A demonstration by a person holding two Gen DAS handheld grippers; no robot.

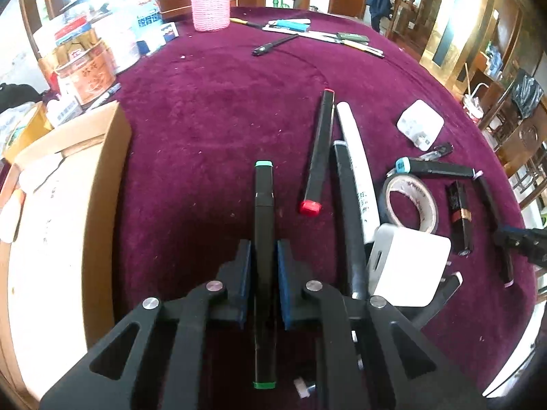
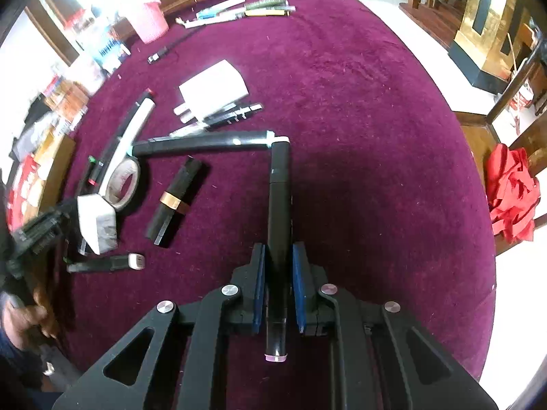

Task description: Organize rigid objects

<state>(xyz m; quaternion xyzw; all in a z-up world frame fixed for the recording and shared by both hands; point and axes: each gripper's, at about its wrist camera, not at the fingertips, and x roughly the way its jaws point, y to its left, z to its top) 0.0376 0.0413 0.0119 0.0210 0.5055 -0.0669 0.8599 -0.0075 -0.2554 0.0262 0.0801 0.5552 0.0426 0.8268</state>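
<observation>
Left gripper (image 1: 263,266) points steeply down at the maroon tablecloth (image 1: 205,119), and I see its 2 blue pads clamped on a black marker with green caps (image 1: 264,225), which runs lengthwise between the fingers. Left of it sits an open cardboard box (image 1: 112,171); its inside is washed out, so I cannot tell its contents. At the far edge stands a pink woven basket (image 1: 209,5), contents hidden. To the right lie a black marker with red caps (image 1: 319,150), a white tube (image 1: 355,157), a roll of tape (image 1: 410,201), a white charger (image 1: 410,266) and a dark lipstick tube (image 1: 461,215).

From the right wrist, I see the right gripper (image 2: 278,273) also angled steeply down, pads closed on a black marker with a pink cap (image 2: 280,212) at its near end. The marker's far tip touches the end of another black marker (image 2: 205,143) lying crosswise. Left of these are the lipstick tube (image 2: 177,201), the tape roll (image 2: 123,184) and a white plug adapter (image 2: 213,90). At the left edge, a hand (image 2: 24,317) holds the other gripper, blurred.
</observation>
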